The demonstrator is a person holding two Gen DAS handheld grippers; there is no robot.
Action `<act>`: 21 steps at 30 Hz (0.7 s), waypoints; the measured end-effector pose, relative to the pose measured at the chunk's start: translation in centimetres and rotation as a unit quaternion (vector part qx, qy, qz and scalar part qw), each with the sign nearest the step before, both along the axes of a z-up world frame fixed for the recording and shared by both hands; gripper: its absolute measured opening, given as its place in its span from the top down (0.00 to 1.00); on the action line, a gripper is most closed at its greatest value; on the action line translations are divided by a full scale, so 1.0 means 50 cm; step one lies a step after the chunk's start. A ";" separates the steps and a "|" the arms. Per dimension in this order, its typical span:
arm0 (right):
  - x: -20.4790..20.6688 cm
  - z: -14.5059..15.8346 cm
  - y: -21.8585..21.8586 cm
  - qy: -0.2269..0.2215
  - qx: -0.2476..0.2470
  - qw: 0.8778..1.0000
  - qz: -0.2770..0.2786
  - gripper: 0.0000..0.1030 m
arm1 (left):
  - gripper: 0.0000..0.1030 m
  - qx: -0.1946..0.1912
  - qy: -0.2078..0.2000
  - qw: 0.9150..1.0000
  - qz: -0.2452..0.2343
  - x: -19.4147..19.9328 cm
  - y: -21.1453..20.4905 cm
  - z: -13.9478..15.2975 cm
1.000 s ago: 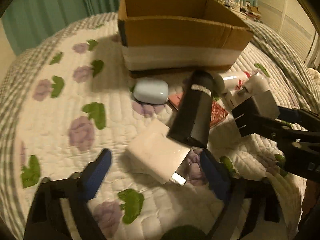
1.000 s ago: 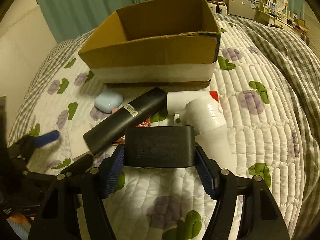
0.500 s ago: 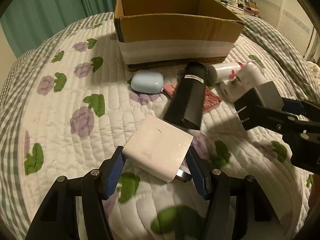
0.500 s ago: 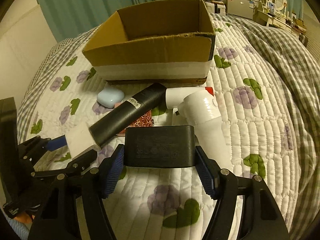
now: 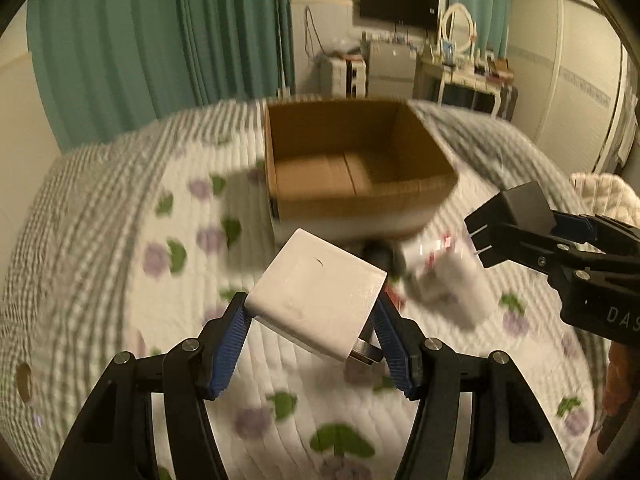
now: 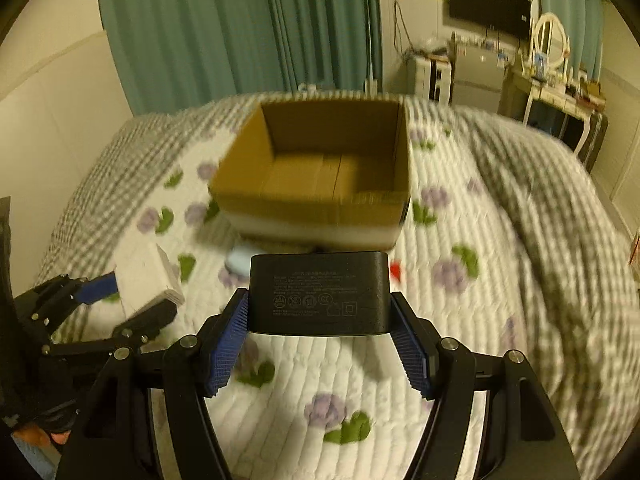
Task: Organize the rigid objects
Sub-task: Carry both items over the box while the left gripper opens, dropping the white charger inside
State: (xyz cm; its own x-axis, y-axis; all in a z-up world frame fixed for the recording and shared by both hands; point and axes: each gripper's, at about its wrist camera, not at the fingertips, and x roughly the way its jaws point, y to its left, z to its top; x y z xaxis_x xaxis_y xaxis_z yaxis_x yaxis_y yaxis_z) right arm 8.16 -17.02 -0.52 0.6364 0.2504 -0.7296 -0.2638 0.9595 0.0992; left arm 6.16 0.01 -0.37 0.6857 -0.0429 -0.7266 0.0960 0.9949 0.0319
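My left gripper (image 5: 312, 322) is shut on a white square charger (image 5: 316, 294) and holds it up above the quilt; it also shows in the right wrist view (image 6: 146, 276). My right gripper (image 6: 320, 312) is shut on a black charger (image 6: 319, 292), also lifted; it shows at the right of the left wrist view (image 5: 508, 216) with its prongs pointing left. The open cardboard box (image 6: 320, 200) stands ahead of both grippers and looks empty inside. A white bottle (image 5: 444, 276) with a red mark lies blurred on the quilt below.
The flowered quilt (image 6: 460, 280) covers the bed, with a grey checked blanket (image 6: 560, 216) at the right. A pale blue case (image 6: 239, 261) lies in front of the box. Green curtains, a dresser and a wall television stand behind the bed.
My left gripper closed on the white charger and lifted it off the quilt. Both grippers rose with their chargers, and the view now looks down into the box.
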 end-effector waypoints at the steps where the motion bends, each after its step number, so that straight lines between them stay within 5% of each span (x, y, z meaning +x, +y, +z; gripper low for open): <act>1: 0.007 0.015 0.000 -0.007 0.000 1.000 0.000 0.34 | 0.39 -0.001 -0.006 1.000 0.001 0.011 0.001 0.014; 10: 0.136 0.141 0.000 -0.072 -0.014 0.997 -0.001 0.34 | 0.39 0.000 -0.047 0.998 0.035 0.191 -0.006 0.089; 21: 0.299 0.075 -0.030 -0.052 -0.011 0.999 -0.008 0.34 | 0.38 0.020 -0.007 1.000 -0.001 0.338 -0.074 -0.048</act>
